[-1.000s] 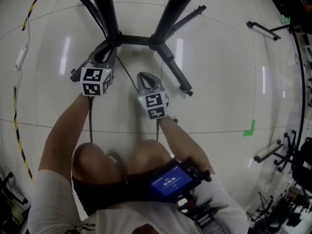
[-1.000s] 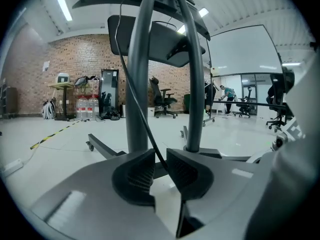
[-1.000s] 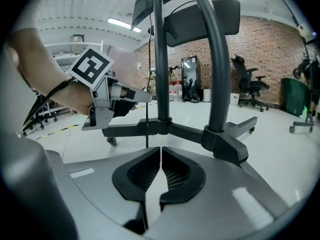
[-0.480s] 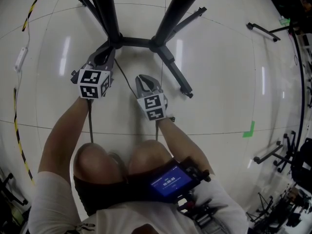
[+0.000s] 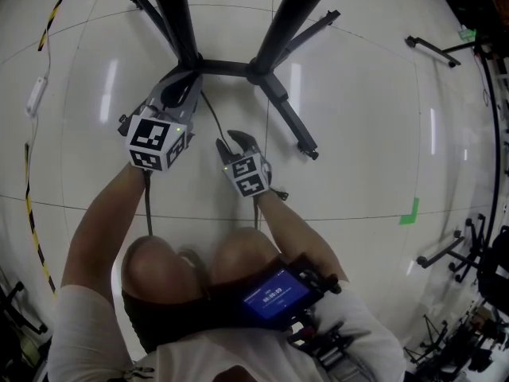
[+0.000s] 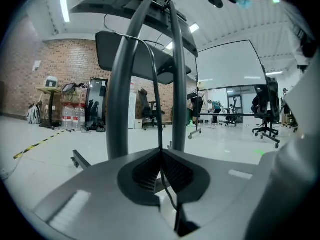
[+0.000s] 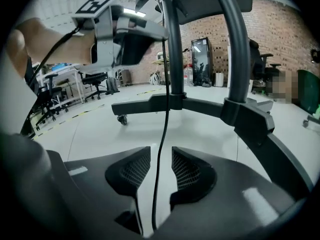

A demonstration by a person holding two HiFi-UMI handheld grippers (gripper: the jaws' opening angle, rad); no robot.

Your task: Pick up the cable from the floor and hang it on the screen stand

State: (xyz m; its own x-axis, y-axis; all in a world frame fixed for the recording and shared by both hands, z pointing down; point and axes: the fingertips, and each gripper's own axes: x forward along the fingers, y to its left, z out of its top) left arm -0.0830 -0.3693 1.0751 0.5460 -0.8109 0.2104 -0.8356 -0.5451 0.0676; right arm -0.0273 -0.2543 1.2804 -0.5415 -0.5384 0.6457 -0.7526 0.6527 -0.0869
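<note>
The thin black cable (image 5: 211,119) runs from the screen stand (image 5: 227,66) down past both grippers. My left gripper (image 5: 180,91) sits by the stand's base, shut on the cable (image 6: 158,109), whose line rises along the stand's posts (image 6: 120,84). In the left gripper view the pads (image 6: 145,171) meet around it. My right gripper (image 5: 237,140) is just right of it and lower. Its jaws are opening, and the cable (image 7: 164,119) hangs in the gap between the pads (image 7: 132,171) without being pressed. The stand's post (image 7: 172,59) and the left gripper (image 7: 125,34) show ahead.
The stand's legs with castors (image 5: 310,150) spread over the pale floor. A white box (image 5: 33,94) and yellow-black tape (image 5: 32,237) lie at the left. A green tape mark (image 5: 408,210) and other stand bases (image 5: 433,46) are at the right. My knees (image 5: 159,265) are below.
The right gripper's jaws have spread apart off the cable and it moved slightly toward the stand. The left gripper has shifted a little right and up, still pinching the cable.
</note>
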